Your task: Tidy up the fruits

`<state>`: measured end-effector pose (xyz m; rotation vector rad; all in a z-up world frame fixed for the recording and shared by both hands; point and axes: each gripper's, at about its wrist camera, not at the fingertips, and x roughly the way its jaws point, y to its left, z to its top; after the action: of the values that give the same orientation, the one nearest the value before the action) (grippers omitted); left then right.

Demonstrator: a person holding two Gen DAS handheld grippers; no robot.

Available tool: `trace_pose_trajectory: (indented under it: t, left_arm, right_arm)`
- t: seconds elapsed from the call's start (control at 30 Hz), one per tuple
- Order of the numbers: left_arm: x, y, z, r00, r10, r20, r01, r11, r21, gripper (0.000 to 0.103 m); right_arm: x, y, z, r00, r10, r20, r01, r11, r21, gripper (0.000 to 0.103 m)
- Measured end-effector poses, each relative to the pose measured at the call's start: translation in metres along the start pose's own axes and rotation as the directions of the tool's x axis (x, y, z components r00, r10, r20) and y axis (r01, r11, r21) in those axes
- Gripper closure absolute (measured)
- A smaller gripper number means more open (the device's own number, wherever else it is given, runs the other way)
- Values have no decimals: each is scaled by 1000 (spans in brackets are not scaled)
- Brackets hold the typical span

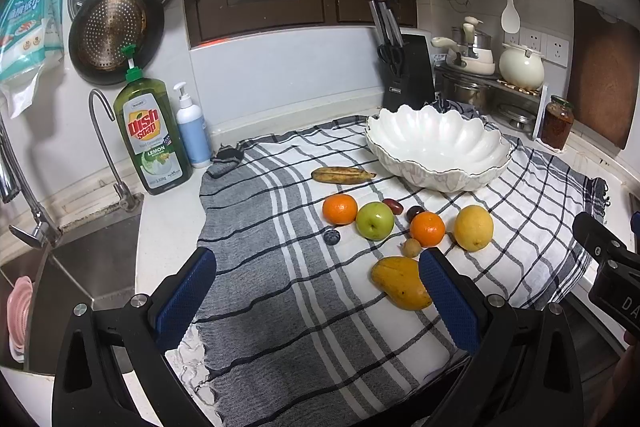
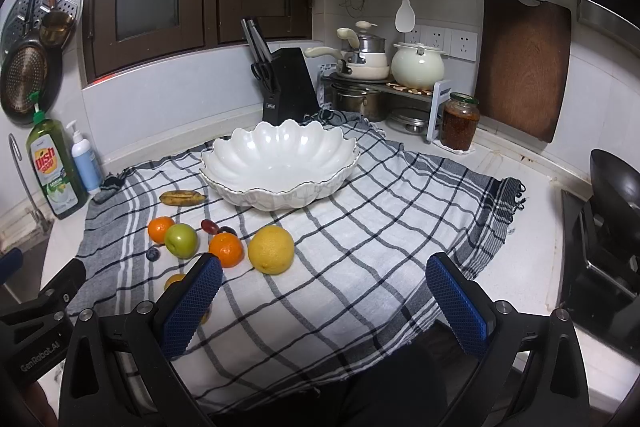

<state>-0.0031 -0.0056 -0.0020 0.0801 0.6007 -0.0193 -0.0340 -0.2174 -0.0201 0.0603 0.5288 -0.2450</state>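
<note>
I read this as the very start: the white bowl (image 2: 280, 167) sits empty on the checked cloth (image 2: 360, 267), and every fruit lies loose on the cloth in front of it. My left gripper (image 1: 318, 291) and right gripper (image 2: 324, 291) both hang wide open, holding nothing. The mango (image 1: 400, 283) lies nearest, just in front of the bowl-side cluster and partly behind my left gripper's finger; the lemon (image 2: 271, 249), two oranges, the green apple (image 1: 375, 220) and the banana (image 1: 343, 175) lie between it and the bowl. I judge the next move is closing on one fruit. Right of the bowl the cloth is open room; the bowl's scalloped rim needs clearing.
</note>
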Motion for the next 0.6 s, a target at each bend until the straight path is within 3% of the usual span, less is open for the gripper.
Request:
trace_pose_trajectory:
  t: [0.6]
  left_arm:
    - [-1, -9, -3, 1000, -4, -2, 4, 1000, 4, 0]
  right_arm:
    - [0, 1, 0, 1000, 1, -1, -1, 1000, 1, 0]
